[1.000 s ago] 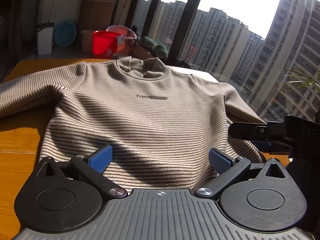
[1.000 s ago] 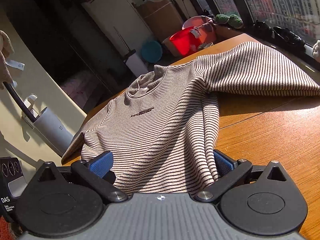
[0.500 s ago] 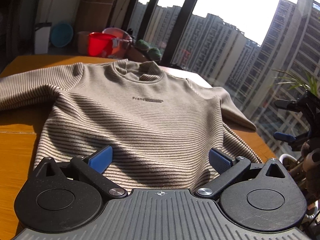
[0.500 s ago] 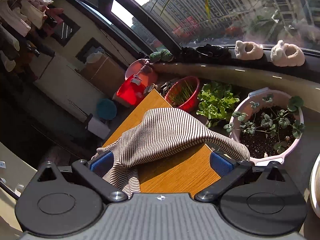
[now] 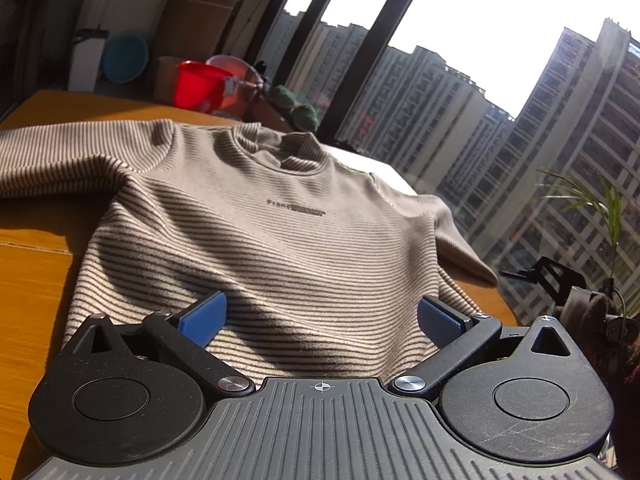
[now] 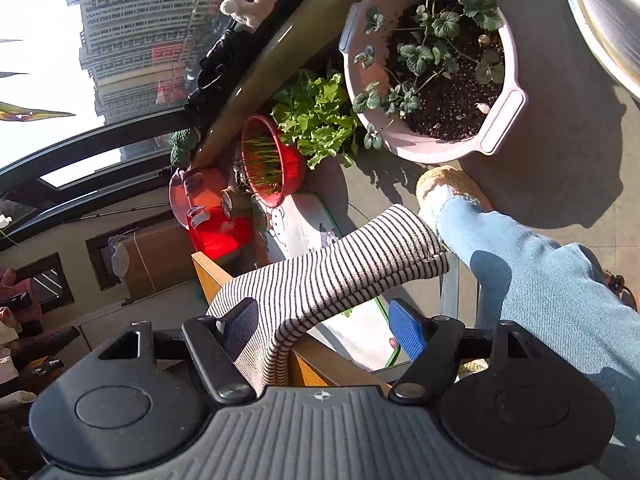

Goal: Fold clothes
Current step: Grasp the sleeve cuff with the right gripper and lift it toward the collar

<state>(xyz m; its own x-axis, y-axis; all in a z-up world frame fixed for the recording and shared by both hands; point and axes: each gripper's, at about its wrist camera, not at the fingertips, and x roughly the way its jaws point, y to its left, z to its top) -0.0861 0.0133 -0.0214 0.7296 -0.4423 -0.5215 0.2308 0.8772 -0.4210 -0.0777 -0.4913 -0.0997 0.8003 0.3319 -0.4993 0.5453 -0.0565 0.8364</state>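
Right gripper swinging out to the sleeve end; left gripper waiting at the hem.

Since half a second ago the right gripper (image 6: 324, 330) is tipping further over the table (image 6: 212, 276) edge, now looking down at floor, a pink planter (image 6: 502, 118) at 1 o'clock and a jeans leg (image 6: 552, 292) at 3 o'clock. Its jaws are standing wide, gripping nothing, with the sleeve (image 6: 344, 272) draping between them and its cuff overhanging the corner. The left gripper (image 5: 320, 320) is hovering level over the sweater (image 5: 272, 240) hem, jaws wide and empty. The sweater is lying flat, front up, collar at 12 o'clock, with bare wood at 9 o'clock.
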